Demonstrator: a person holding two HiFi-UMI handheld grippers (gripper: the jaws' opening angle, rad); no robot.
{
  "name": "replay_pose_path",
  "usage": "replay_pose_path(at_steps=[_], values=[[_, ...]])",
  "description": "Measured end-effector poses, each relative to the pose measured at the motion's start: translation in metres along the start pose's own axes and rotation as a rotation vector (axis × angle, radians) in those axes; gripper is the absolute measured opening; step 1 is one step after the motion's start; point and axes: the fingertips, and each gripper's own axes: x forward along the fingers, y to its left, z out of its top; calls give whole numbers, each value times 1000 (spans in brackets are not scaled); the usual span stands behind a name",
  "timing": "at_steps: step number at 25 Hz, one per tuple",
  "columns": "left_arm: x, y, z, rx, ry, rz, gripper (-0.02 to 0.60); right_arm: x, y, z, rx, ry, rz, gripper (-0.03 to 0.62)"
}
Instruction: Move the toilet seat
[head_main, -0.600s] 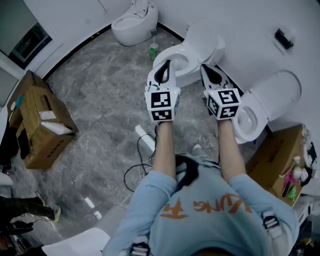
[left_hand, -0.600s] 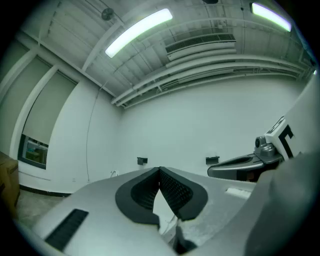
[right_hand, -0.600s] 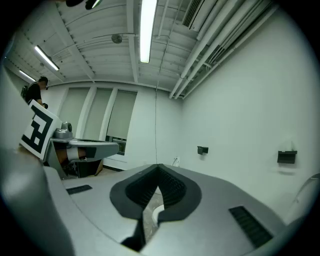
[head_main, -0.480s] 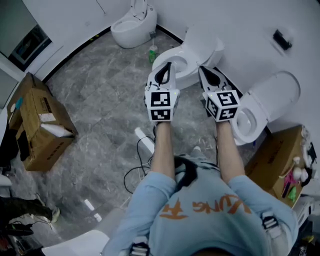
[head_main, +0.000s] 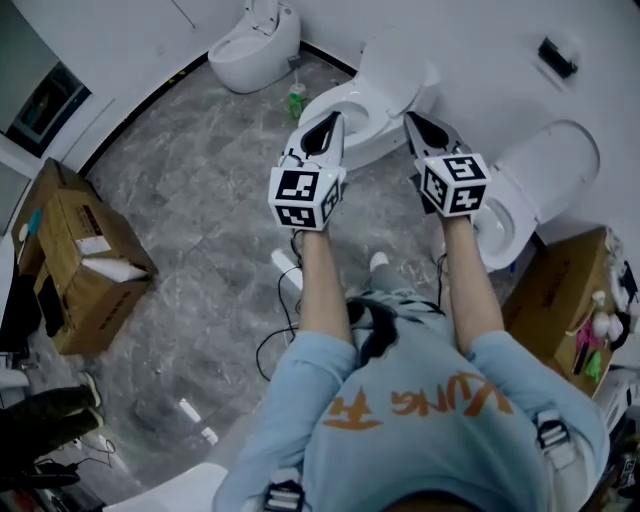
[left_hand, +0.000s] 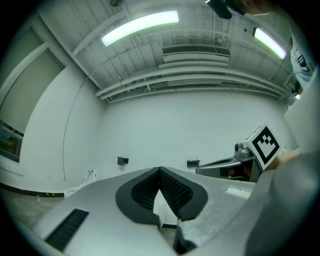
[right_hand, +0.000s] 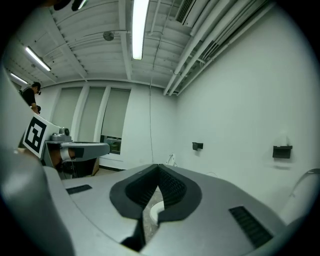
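In the head view a white toilet (head_main: 372, 128) stands by the wall. Its lid (head_main: 395, 68) is raised and its seat ring (head_main: 318, 102) lies round the open bowl. My left gripper (head_main: 331, 120) hovers over the bowl's near left rim, shut and empty. My right gripper (head_main: 411, 120) hangs just right of the bowl, also shut with nothing in it. In the left gripper view the jaws (left_hand: 160, 173) meet tip to tip, aimed at the wall. The right gripper view shows its jaws (right_hand: 158, 169) closed the same way.
A second toilet (head_main: 540, 185) with raised lid stands at the right, a third (head_main: 250, 45) at the far left. A green bottle (head_main: 296, 100) sits on the marble floor. Cardboard boxes flank me left (head_main: 80, 250) and right (head_main: 555, 295). Cables (head_main: 285, 300) trail by my feet.
Both grippers have spread a little wider apart, the left one moving left. The person has leaned slightly closer to the middle toilet. The jaws stay shut.
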Motion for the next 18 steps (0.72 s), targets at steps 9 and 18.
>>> replay_pose_path(at_steps=[9,18], values=[[24,62,-7,-47,-13,91,-2,40,-12,14,-43,-14,22,0],[110,101,-29,-97,-19,-15,-2,125,-84,-12,47,0,5,0]])
